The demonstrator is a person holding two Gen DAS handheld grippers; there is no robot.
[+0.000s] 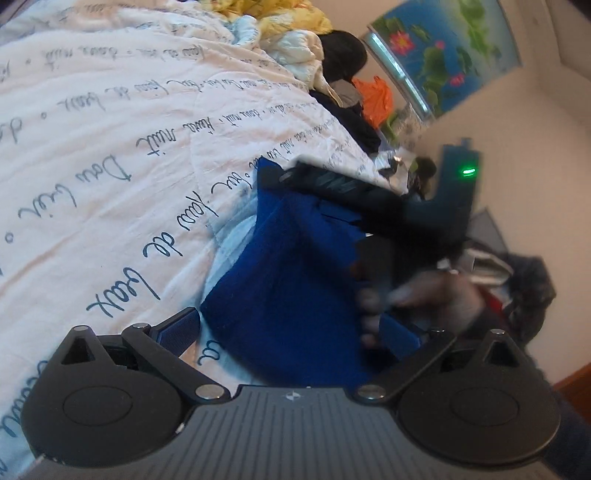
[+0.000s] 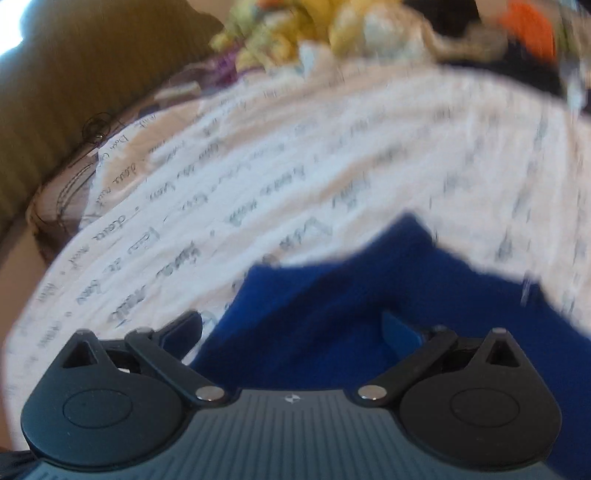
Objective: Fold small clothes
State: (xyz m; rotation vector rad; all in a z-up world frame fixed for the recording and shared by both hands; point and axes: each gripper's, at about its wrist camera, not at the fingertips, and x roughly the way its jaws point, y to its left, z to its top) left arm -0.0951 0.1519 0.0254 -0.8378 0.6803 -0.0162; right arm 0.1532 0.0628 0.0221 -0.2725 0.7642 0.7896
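Note:
A small dark blue garment (image 1: 284, 280) lies bunched on a white quilt printed with cursive writing (image 1: 110, 147). My left gripper (image 1: 291, 332) is open, its fingers (image 1: 181, 326) spread on either side of the cloth's near edge. The right gripper shows in the left wrist view as a dark tool (image 1: 354, 192) over the far part of the garment, held by a hand (image 1: 436, 299); its jaw state there is unclear. In the right wrist view, my right gripper (image 2: 291, 332) is open with the blue garment (image 2: 332, 302) between and under its fingers. That view is blurred.
A heap of yellow and white clothes (image 1: 291, 26), dark clothes (image 1: 343, 55) and an orange bag (image 1: 376, 98) lie at the far end of the bed. A lotus picture (image 1: 443, 48) hangs on the wall. An olive headboard or cushion (image 2: 74, 81) stands at the left.

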